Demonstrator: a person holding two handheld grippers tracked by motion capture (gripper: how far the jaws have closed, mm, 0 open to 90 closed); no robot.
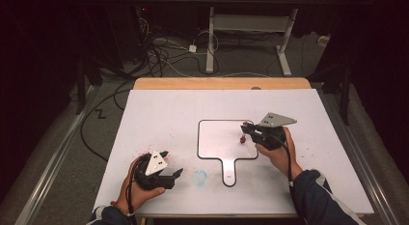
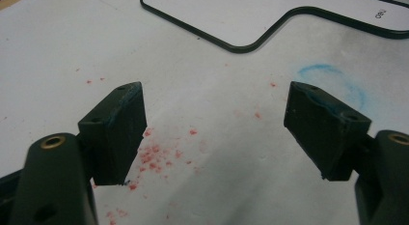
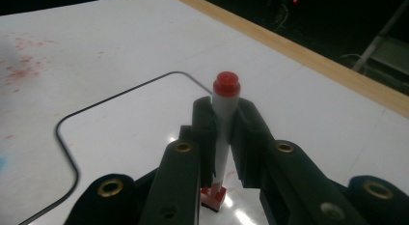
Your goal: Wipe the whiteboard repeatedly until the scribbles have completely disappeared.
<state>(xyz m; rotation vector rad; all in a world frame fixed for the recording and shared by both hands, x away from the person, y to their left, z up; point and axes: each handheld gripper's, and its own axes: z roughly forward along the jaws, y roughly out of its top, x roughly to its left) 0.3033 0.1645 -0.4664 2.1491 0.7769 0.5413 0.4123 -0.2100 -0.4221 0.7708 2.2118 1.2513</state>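
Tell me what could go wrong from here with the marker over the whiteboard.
1. The right tool pinches the marker along a narrow strip, so pressing down could make it pivot or slip.
2. The small whiteboard lies loose on the table; the open left tool isn't on it, so strokes may shift it.

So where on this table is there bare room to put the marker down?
Bare: the table strip behind the whiteboard, and the right side past the right gripper holding the marker. Crowded: front left, by the left gripper.
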